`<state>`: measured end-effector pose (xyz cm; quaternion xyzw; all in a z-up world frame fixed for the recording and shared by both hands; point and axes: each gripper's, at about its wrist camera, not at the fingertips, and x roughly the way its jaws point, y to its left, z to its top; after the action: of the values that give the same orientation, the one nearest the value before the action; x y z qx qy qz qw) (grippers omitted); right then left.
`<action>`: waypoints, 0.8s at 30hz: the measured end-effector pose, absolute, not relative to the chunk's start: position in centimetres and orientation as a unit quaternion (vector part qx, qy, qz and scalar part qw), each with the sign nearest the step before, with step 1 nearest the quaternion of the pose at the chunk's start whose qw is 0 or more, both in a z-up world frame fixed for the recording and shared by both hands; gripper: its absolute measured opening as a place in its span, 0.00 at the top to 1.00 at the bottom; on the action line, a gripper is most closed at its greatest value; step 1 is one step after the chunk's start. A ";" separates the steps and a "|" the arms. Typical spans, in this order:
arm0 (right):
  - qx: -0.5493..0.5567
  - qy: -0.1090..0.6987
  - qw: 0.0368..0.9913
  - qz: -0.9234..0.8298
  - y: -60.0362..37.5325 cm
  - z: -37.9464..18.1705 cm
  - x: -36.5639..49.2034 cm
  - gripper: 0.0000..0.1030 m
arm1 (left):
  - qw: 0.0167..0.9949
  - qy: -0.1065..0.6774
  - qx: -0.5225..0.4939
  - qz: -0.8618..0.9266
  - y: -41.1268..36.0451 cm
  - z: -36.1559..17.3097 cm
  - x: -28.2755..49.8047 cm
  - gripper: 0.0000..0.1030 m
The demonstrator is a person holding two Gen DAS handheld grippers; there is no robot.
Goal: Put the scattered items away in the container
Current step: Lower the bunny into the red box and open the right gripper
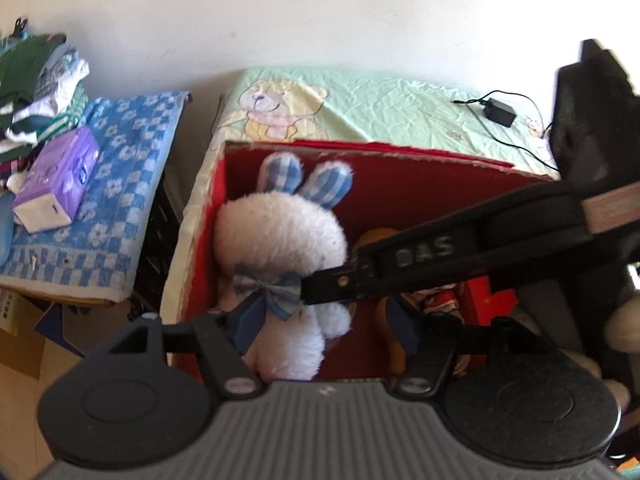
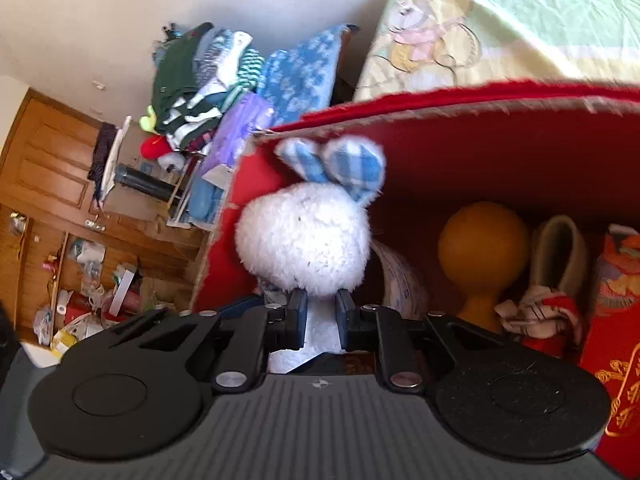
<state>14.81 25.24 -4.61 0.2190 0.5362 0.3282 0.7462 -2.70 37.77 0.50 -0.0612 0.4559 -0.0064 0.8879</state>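
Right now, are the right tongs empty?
No, the right tongs are pinched on the white plush rabbit inside the red box.

The right hand-held gripper point(image 2: 322, 316) is black, with two flat dark fingers point(image 2: 298, 316), shiny round screws and a grey ribbed body with round black discs. The left hand-held gripper point(image 1: 340, 328) looks the same. One black finger has raised letters.

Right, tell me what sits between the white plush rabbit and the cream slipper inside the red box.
An orange-brown round-headed figure stands between the rabbit and slipper, seen in the right wrist view.
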 end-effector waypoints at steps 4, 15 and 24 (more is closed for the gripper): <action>0.232 0.542 0.741 0.321 25.0 -5.0 15.2 0.83 | 0.891 0.451 -0.054 0.000 37.3 0.2 -2.4 0.33; 0.223 0.525 0.765 0.300 23.7 -3.9 13.5 0.77 | 0.889 0.457 -0.038 0.012 37.1 -0.1 -2.4 0.29; 0.151 0.490 0.827 0.230 22.8 -2.3 11.4 0.76 | 0.880 0.474 -0.021 0.024 36.4 0.2 -2.2 0.26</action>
<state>11.41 22.78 -2.26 0.1512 0.4899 0.2303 0.8271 -2.24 36.44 0.19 -0.0214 0.4741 0.0237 0.8799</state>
